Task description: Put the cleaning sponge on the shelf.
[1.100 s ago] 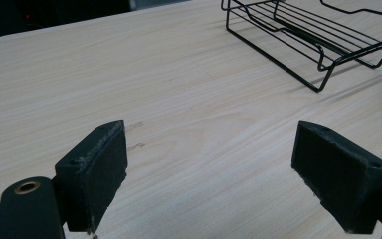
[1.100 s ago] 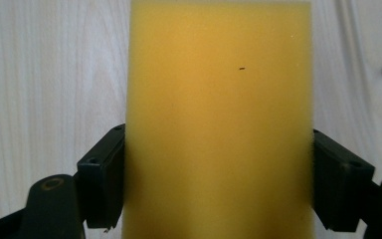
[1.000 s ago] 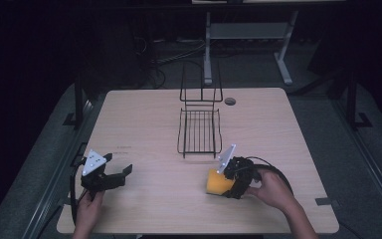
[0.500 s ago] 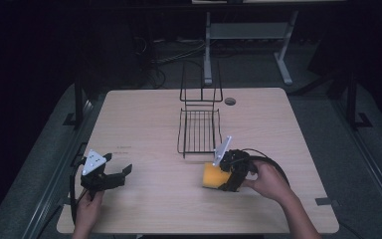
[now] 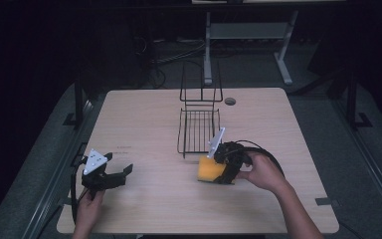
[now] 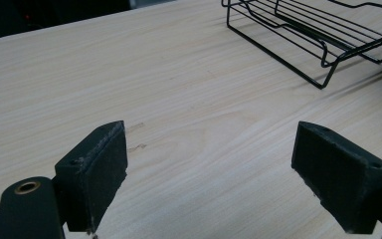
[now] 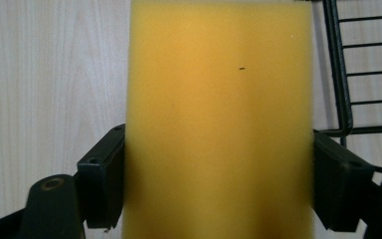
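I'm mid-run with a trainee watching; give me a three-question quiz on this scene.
1. True or false: the left gripper holds something.
2. What does the right gripper clamp: A) cup B) yellow sponge C) cloth?
3. Which black thing stands on the table just beyond the sponge?

Key:
1. False; its jaws stand open over bare wood.
2. B.
3. The wire rack.

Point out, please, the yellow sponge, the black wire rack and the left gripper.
yellow sponge (image 7: 219, 124), right gripper view, middle of its face.
black wire rack (image 5: 199, 132), high view, its tray.
left gripper (image 6: 211, 174), left gripper view, midway between its fingers.
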`<state>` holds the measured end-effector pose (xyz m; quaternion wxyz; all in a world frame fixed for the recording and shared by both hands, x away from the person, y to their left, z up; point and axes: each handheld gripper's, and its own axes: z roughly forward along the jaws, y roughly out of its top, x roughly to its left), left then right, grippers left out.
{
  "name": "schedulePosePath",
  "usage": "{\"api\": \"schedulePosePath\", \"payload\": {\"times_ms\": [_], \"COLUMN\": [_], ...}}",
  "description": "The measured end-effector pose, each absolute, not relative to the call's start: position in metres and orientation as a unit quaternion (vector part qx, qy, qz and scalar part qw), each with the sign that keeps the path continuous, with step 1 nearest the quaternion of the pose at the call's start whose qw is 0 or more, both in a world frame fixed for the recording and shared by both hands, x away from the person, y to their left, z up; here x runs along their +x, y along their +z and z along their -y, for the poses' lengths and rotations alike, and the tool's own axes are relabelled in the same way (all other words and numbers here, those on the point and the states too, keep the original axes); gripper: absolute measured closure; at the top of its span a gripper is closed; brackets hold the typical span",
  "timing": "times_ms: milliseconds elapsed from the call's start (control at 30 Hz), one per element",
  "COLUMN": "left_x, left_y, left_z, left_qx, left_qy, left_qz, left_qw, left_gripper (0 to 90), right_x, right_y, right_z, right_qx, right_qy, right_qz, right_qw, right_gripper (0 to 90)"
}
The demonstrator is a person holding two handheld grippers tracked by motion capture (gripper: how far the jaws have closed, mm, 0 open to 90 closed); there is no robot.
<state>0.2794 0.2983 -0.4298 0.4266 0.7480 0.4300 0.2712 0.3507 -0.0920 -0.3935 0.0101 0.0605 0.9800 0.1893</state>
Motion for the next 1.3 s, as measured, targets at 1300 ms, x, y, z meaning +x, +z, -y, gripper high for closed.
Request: {"api": "schedulePosePath", "payload": {"times_ms": [1300], "left_x": [0.279], "left_y": [-0.429], "left_z": [-0.301], "left_qx": [0.745], "left_qy": [0.274], "left_qz": [-0.432], "left_qw": [0.428], "left_gripper": [13.9], "right_x": [0.393], "right_y": [-0.386], "right_z": [0.069], "right_qx": [0.051], "right_qy": [0.191], "right_qz": [-0.980], "right_qw": [-0.003], "right_gripper": [22.1]}}
